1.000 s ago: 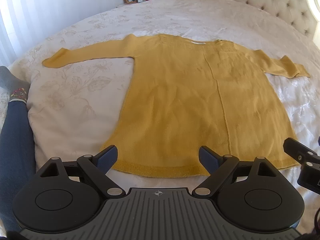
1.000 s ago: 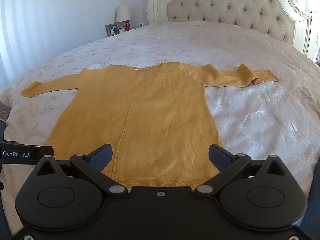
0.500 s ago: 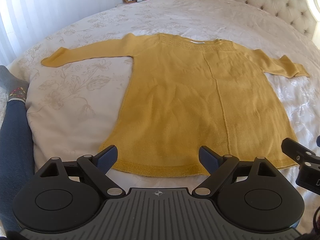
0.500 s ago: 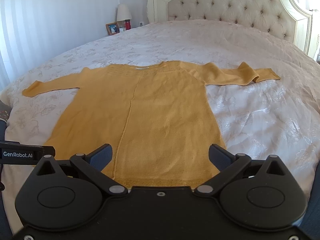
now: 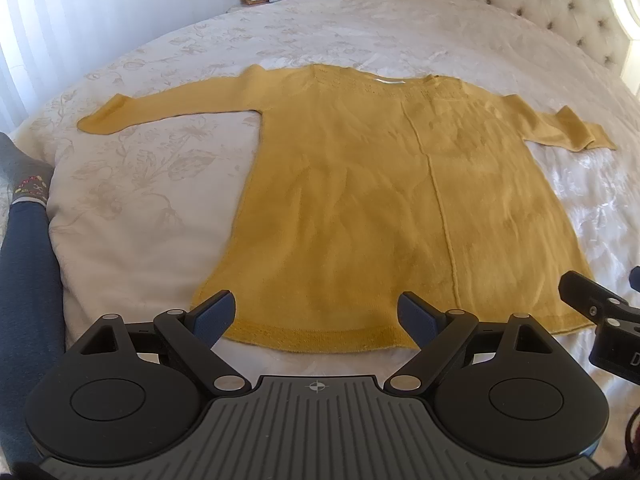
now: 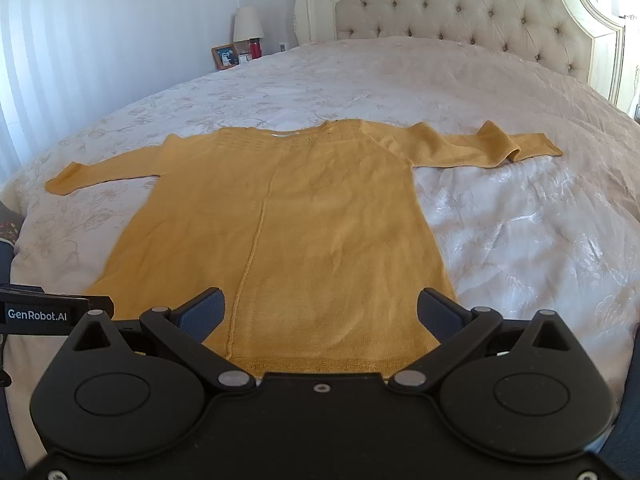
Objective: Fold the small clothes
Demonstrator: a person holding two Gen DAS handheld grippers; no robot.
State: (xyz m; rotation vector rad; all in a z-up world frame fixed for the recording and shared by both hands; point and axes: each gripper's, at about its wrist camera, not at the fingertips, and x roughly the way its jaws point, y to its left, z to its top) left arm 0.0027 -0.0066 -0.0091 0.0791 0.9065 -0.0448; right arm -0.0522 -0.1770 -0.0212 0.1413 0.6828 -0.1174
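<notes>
Our left tool (image 5: 316, 316) and right tool (image 6: 320, 314) hang wide open, empty, over the sweater's (image 5: 384, 216) hem. We should pinch both hem corners evenly on the bed (image 6: 520, 240), we judge.

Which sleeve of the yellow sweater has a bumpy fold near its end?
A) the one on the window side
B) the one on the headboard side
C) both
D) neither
B: the sweater lies flat, but the headboard-side sleeve is doubled over near the cuff, while the other sleeve lies straight.
</notes>
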